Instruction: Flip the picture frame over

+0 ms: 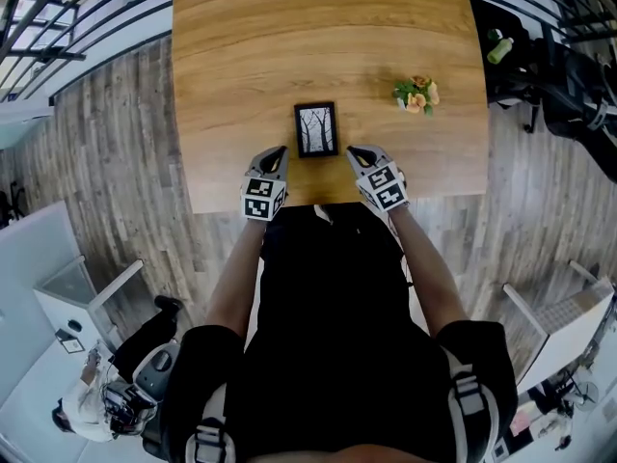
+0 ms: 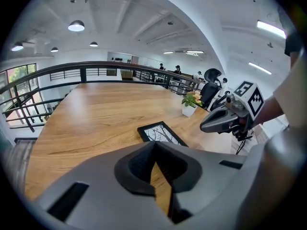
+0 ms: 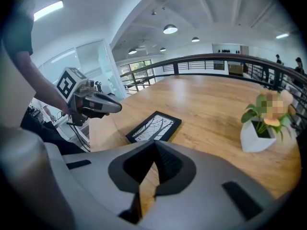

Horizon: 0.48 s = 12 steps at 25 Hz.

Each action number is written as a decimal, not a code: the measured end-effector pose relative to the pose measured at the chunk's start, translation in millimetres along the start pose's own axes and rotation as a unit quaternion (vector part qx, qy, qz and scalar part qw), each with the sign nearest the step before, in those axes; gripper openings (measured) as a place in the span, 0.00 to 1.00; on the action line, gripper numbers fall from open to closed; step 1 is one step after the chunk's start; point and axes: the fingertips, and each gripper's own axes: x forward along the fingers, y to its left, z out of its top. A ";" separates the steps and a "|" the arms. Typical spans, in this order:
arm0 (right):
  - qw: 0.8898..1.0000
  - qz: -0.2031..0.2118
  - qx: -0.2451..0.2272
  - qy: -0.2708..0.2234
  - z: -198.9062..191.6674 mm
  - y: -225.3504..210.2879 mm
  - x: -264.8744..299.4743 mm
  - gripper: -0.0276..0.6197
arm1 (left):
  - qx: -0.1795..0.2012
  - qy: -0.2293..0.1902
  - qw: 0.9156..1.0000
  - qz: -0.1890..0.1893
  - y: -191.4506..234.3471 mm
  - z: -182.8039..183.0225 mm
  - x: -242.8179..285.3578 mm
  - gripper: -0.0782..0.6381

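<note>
A small black picture frame [image 1: 316, 129] lies flat on the wooden table [image 1: 251, 56], its tree picture facing up. It also shows in the left gripper view [image 2: 160, 133] and the right gripper view [image 3: 154, 127]. My left gripper [image 1: 281, 151] hovers just left of the frame's near corner, shut and empty. On the other side my right gripper [image 1: 354, 150] hangs near the frame's right near corner, also shut with nothing in it. Each gripper sees the other across the frame: the right gripper [image 2: 207, 125] and the left gripper [image 3: 115, 108].
A small white pot with orange flowers [image 1: 416, 94] stands on the table to the right of the frame. The table's near edge [image 1: 328, 204] runs just under my hands. Railings and office chairs surround the table.
</note>
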 end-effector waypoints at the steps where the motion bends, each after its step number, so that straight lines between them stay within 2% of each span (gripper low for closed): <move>1: 1.000 0.003 -0.003 0.001 -1.2 1.2 -1.9 0.05 | 0.000 -0.001 1.000 -0.002 -3.3 -0.2 -3.2 0.14; 6: 1.000 0.005 -0.007 -0.009 -8.3 5.1 -10.4 0.05 | 0.013 -0.003 1.000 -0.003 -14.6 -4.5 -17.1 0.14; 12: 1.000 0.005 -0.009 -0.014 -24.5 12.7 -20.2 0.05 | 0.013 -0.006 1.000 0.007 -17.1 -12.0 -30.2 0.14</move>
